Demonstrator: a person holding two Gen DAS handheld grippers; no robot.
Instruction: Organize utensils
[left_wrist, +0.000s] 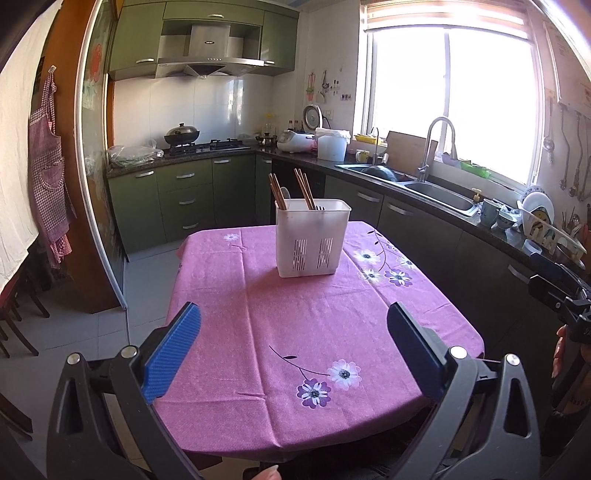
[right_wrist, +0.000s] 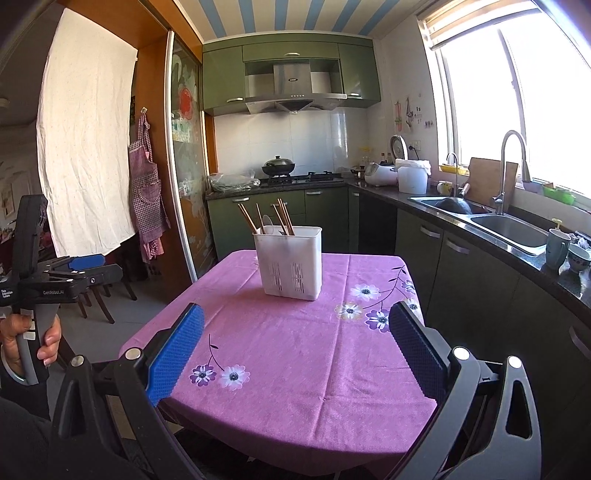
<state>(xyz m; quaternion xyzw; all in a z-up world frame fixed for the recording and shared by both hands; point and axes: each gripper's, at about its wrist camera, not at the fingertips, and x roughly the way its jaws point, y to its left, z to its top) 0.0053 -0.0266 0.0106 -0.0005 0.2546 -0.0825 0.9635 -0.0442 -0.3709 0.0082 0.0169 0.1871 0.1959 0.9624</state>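
1. While both grippers hover over the near table (left_wrist: 332, 332) edge, the left (left_wrist: 293, 343) gapes wide, holding nothing
2. Right (right_wrist: 295, 347) likewise
3. Chopsticks (left_wrist: 304, 188) stand in the caddy (left_wrist: 313, 240), mid-table

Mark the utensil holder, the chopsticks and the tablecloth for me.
utensil holder (left_wrist: 313, 240), left wrist view, front wall.
chopsticks (left_wrist: 305, 189), left wrist view, shafts of the right bundle.
tablecloth (right_wrist: 295, 347), right wrist view, bare purple middle.
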